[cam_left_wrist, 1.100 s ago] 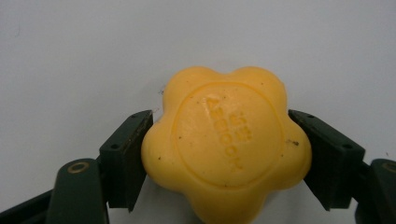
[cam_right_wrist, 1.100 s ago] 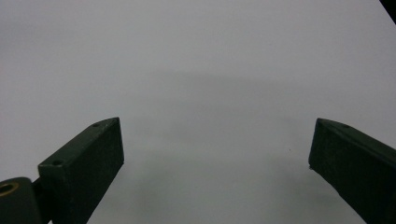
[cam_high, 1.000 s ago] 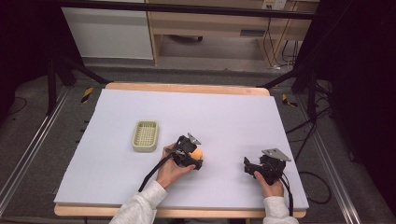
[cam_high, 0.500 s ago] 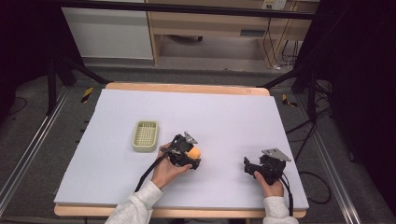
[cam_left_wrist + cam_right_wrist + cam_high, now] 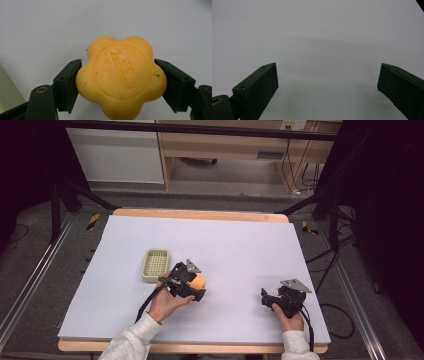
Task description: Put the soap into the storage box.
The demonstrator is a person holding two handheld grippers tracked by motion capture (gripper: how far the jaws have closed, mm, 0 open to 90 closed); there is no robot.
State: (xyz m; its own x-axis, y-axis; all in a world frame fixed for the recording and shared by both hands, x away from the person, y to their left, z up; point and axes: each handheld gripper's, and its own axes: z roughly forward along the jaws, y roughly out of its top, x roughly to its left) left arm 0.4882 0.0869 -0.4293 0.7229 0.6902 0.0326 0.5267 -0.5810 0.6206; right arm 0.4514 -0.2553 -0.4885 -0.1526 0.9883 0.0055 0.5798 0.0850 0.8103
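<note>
So we've got the left gripper clamped on the yellow flower-shaped soap, one jaw pressed into each side of it; in the high view the soap sits near the middle of the white table, just right of the little pale green soap dish; can't tell if it's lifted off the surface or resting on it; our guess is we're at the grasp-and-carry step, with the dish as the likely target; next move would call for swinging left over the dish and lowering so the soap lands flat inside the rim; right gripper is parked off to the side, jaws spread wide over bare table, holding nothing
</note>
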